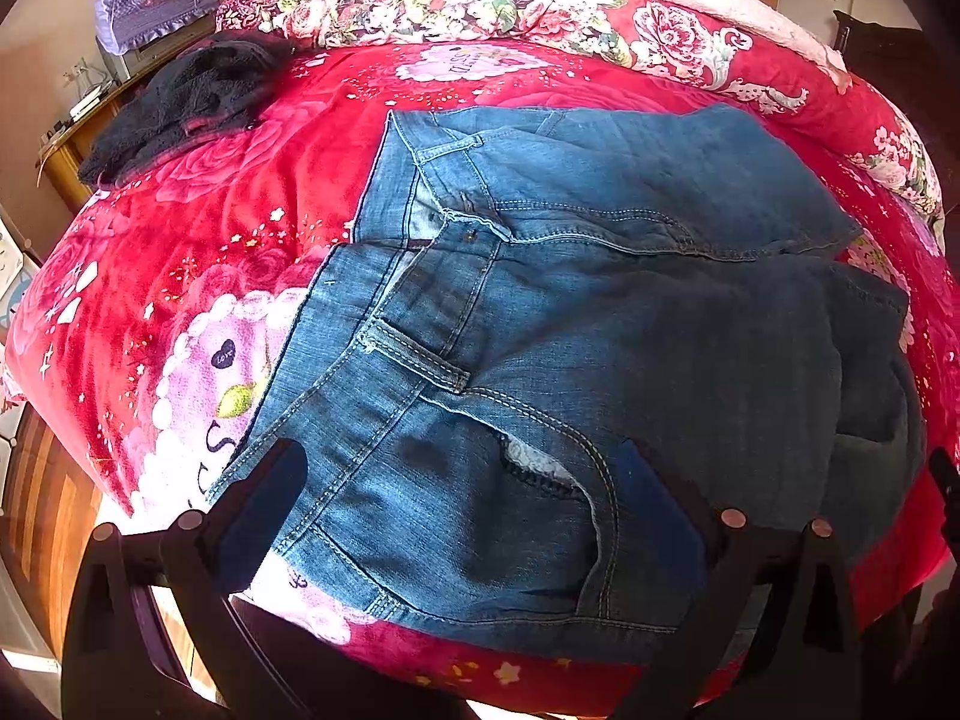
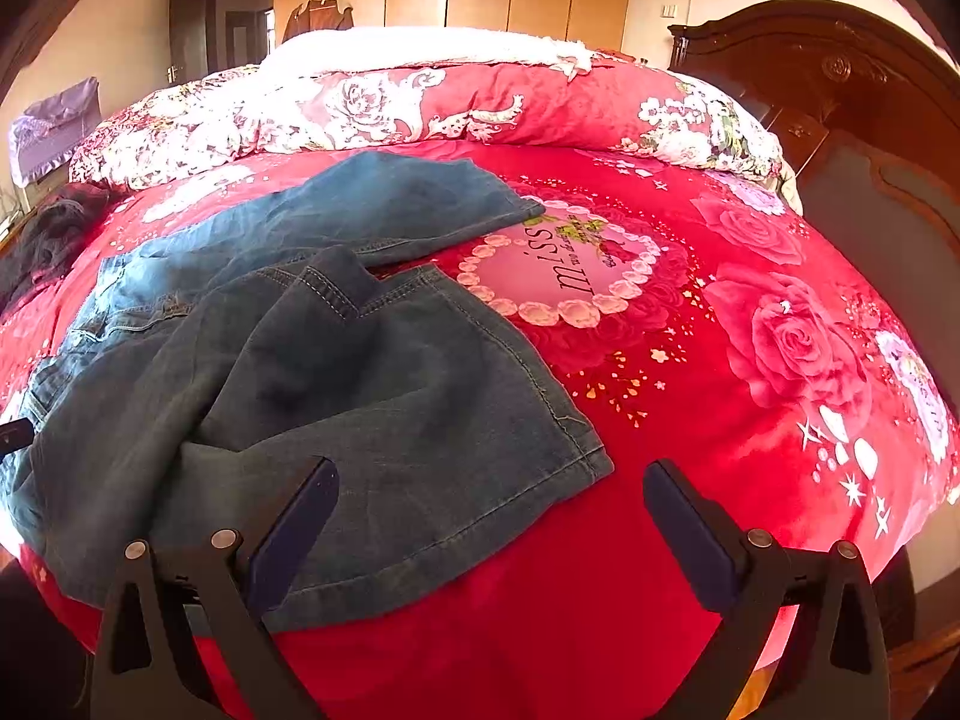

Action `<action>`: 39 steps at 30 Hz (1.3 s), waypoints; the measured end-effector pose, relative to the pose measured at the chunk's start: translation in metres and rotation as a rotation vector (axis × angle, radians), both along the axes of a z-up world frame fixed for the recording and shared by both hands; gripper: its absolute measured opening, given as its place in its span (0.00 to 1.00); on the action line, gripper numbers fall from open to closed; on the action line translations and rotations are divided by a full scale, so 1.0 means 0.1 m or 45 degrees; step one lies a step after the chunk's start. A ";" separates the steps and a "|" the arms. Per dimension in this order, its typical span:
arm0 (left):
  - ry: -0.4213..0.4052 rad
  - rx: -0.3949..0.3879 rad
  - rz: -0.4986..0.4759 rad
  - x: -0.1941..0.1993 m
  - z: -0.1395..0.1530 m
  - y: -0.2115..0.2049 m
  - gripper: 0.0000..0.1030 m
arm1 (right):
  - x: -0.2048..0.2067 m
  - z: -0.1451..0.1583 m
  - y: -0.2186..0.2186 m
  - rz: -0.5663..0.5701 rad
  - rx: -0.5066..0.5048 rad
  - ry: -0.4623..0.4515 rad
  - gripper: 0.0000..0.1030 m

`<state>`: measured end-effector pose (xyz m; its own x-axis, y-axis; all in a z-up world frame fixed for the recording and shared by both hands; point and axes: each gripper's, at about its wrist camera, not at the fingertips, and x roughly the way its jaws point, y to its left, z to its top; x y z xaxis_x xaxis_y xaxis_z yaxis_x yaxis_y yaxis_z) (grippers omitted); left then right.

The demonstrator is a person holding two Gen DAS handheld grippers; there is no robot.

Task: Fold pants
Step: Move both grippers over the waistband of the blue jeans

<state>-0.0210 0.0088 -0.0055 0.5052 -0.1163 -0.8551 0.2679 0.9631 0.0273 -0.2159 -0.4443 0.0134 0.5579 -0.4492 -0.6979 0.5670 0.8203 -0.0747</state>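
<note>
Jeans (image 1: 600,312) are spread on a red floral blanket (image 2: 750,360) covering a bed, waistband toward the left gripper (image 1: 474,510) and leg hems toward the right gripper (image 2: 489,516). Both sets of jaws are held wide open and nothing is gripped; in the left wrist view the fingers straddle the hip and front pocket at the near edge, and in the right wrist view the left finger (image 2: 294,534) sits over the near leg's hem area while the right finger (image 2: 690,534) hangs over bare blanket. Step in hand is judged to be the first grasp before any fold. For a clean fold, the near side of the waistband should be taken by the left gripper and the near leg's hem corner (image 2: 591,462) by the right, both layers being pinched together, so that the near leg can be carried over the far one with seams aligned. The rumpled overlap at the crotch should be drawn flat first, otherwise the crease is likely to be locked in. Denim is mid-blue and faded, with pale topstitching and a belt loop visible; the fly is open at the button. The legs look short or already doubled; which cannot be told. The far leg lies flat, the near one is bunched and lapped over it. A dark garment (image 1: 186,102) lies well apart at the far corner.
</note>
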 end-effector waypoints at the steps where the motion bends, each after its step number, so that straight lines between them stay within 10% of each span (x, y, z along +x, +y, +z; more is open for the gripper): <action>1: -0.001 -0.003 -0.003 0.00 0.00 0.00 1.00 | 0.00 0.00 0.00 -0.001 0.001 -0.001 0.99; 39: 0.006 -0.050 -0.123 -0.01 0.03 -0.15 1.00 | 0.02 -0.02 -0.07 0.008 0.066 0.004 0.99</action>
